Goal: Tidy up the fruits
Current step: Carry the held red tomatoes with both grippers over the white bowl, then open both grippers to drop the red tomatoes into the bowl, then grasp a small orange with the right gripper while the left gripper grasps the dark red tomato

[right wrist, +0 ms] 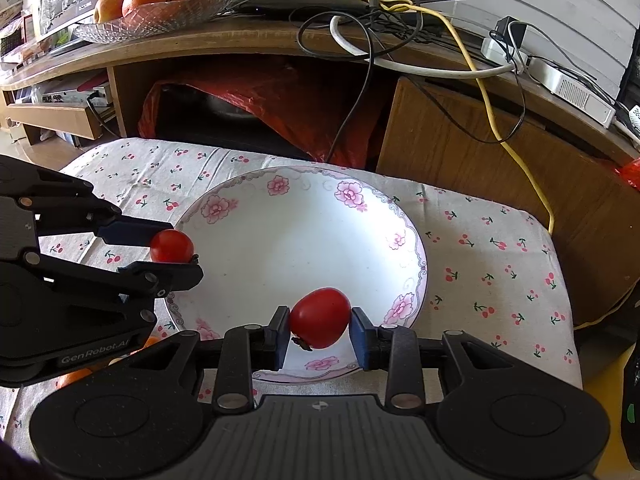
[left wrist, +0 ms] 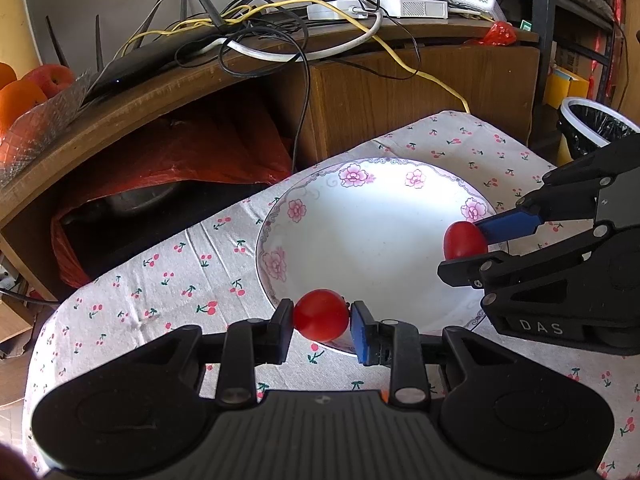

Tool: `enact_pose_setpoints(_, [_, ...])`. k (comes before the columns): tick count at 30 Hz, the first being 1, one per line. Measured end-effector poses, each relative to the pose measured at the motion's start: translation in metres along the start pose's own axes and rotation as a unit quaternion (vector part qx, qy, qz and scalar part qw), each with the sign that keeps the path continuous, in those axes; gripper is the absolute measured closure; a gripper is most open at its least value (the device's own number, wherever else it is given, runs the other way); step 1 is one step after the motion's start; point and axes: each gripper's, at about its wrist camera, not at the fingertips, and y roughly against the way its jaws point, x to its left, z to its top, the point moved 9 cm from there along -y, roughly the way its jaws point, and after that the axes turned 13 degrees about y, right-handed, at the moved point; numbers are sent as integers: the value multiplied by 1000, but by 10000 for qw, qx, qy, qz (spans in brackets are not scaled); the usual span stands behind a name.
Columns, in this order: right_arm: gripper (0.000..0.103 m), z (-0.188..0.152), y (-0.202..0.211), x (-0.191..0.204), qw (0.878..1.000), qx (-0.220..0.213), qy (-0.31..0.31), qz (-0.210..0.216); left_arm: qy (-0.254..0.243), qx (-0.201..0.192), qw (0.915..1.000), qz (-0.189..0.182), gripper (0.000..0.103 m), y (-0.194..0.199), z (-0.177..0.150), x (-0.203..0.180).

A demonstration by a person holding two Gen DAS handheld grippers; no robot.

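Two handheld grippers over a small table; cherry-print tablecloth (left wrist: 168, 280) covers it; a white plate with pink flowers (left wrist: 360, 232) sits in the middle, nothing lying in it.

Left gripper (left wrist: 322, 322): jaws clamped on a small red tomato (left wrist: 321, 315), one finger each side, contact plain in its own wrist view; fruit held over the plate's near rim, not resting on the plate. Seen from the right wrist, the same gripper enters from the left side, its tomato at the plate's left edge.

Right gripper (right wrist: 319, 330): jaws closed onto a second red tomato (right wrist: 319, 317), slightly larger-looking, dark stem end pointing down-left; held above the near part of the plate, clear of the surface as far as I can judge. From the left wrist it appears at the plate's right edge, blue finger pad (left wrist: 508, 226) against the fruit.

The two grippers stand apart, one on each side of the plate.

Behind: wooden cabinet (right wrist: 460, 136) with tangled cables (right wrist: 380, 12) on top; glass dish (right wrist: 160, 18) of oranges and apples at the far left; red plastic bag (right wrist: 272, 108) in the open shelf.
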Motion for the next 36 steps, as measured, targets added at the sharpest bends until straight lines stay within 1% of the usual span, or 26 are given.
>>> enact_pose_setpoints(3, [74, -1, -1, -1, 10000, 22, -5, -12, 21, 6, 10000, 11, 62, 0, 0, 1])
enact_pose_setpoints(5, [71, -1, -1, -1, 10000, 16, -6, -16, 40, 3, 10000, 9, 58, 0, 1, 1])
enact_pose_setpoints(6, [68, -1, -1, -1, 10000, 9, -1, -31, 50, 2, 10000, 5, 57, -1, 1, 1])
enact_pose_setpoints(8, [67, 0, 0, -1, 10000, -20, -4, -22, 56, 6, 10000, -4, 56, -1, 1, 1])
enact_pose_setpoints(21, [67, 5, 11, -5, 9998, -144, -101, -96, 51, -110, 9999, 25, 55, 10, 4, 3])
enact_pose_setpoints(36, [67, 7, 29, 8, 9996, -255, -63, -53, 35, -193, 9998, 56, 54, 29, 1, 7])
